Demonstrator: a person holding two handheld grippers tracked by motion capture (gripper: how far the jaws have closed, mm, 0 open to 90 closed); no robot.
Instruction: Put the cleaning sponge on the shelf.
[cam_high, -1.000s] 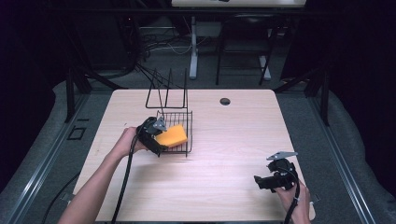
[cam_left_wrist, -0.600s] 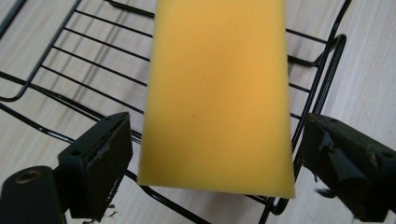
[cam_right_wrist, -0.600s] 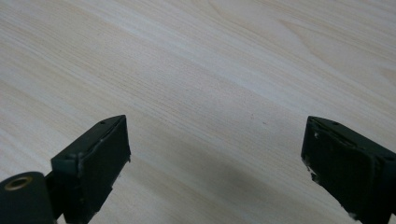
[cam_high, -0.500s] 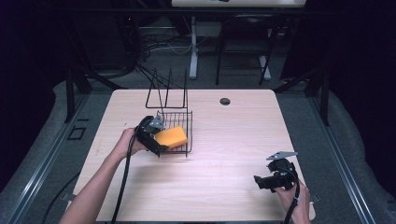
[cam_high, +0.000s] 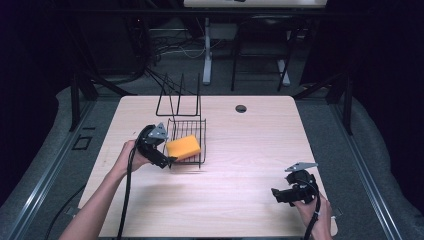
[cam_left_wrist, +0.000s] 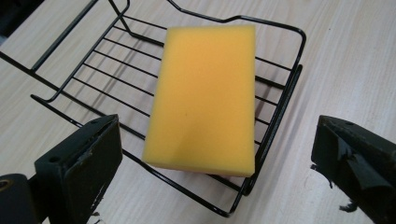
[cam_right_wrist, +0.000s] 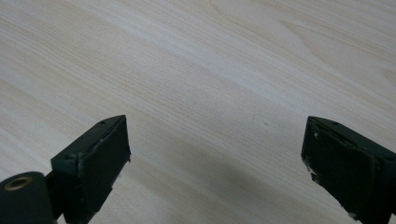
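High view: black wire basket (cam_high: 187, 131) left of centre on the wooden table (cam_high: 250, 150), yellow sponge (cam_high: 183, 147) lying flat in it. Left gripper (cam_high: 167, 161) just beside the basket's near-left edge — jaws wide, nothing held. Right gripper (cam_high: 278, 194) at lower right, well apart — jaws wide over bare wood.

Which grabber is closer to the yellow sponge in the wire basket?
Left. The left gripper sits open right beside the rectangular yellow foam sponge in the black wire basket; the right gripper is far off.
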